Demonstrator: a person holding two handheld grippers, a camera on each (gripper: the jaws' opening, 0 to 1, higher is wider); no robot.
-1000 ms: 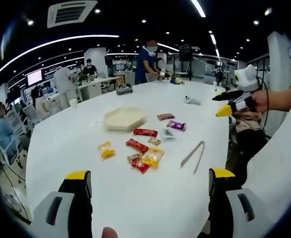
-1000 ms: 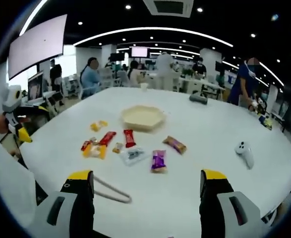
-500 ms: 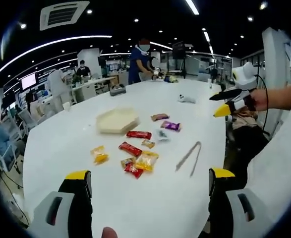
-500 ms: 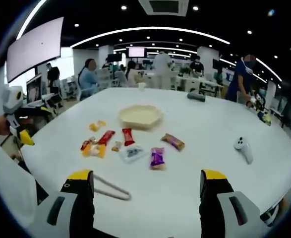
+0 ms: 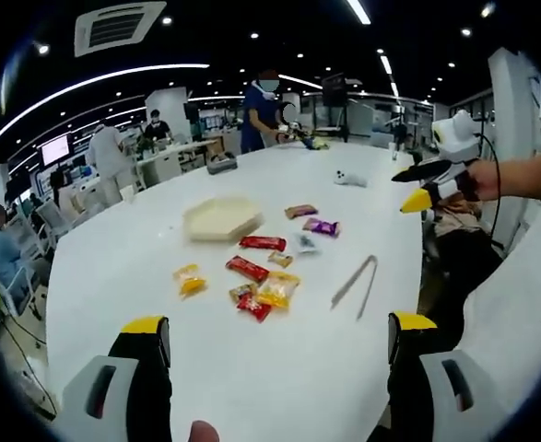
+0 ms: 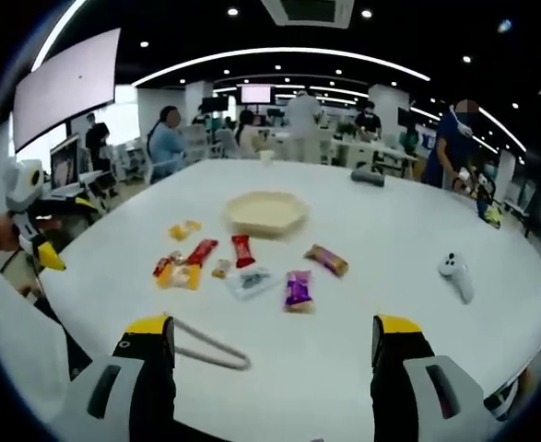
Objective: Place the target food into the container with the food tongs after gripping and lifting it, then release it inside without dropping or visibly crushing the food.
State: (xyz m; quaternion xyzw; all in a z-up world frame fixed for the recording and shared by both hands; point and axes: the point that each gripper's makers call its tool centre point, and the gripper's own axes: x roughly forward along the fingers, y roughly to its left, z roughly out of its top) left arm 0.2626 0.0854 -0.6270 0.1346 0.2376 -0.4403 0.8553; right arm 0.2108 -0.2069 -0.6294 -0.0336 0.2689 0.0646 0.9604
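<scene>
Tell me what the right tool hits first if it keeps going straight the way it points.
Probably the bare white table just ahead of the open right tool. Beyond that, the purple snack packet lies nearest its line; the food tongs sit off toward its left jaw. Depth is uncertain.

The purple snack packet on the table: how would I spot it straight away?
Start at the pale hexagonal tray on the white table. Nearer the camera lies a scatter of snack packets. The purple snack packet is the only purple one, beside a clear wrapper.
</scene>
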